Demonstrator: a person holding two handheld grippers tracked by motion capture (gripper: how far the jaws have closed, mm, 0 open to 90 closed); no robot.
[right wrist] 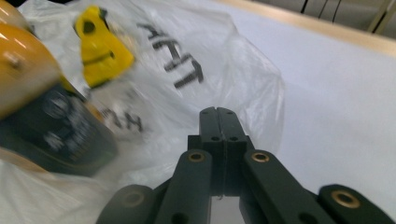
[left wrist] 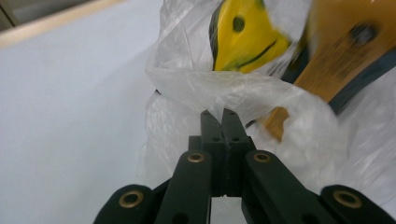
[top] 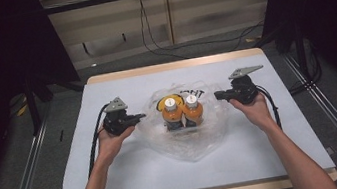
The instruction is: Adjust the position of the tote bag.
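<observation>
Two orange bottles with white caps, one [top: 172, 113] beside the other [top: 193, 109], stand upright on a crumpled clear plastic bag [top: 192, 146] in the middle of the table. The bag bears a yellow smiley print [left wrist: 243, 39] and black letters [right wrist: 182, 65]. My left gripper [top: 140, 115] lies level at the bag's left edge, jaws shut; in the left gripper view its tips [left wrist: 223, 112] meet a fold of the plastic. My right gripper [top: 217, 96] points at the bag's right edge, also shut, tips [right wrist: 217, 110] in front of the plastic. A blurred bottle [right wrist: 42, 107] stands to their left.
A white mat [top: 117, 173] covers the wooden table [top: 172, 66]. Bare mat lies left, right and in front of the bag. Cables trail from both grippers along the forearms. Dark curtains and floor rails flank the table.
</observation>
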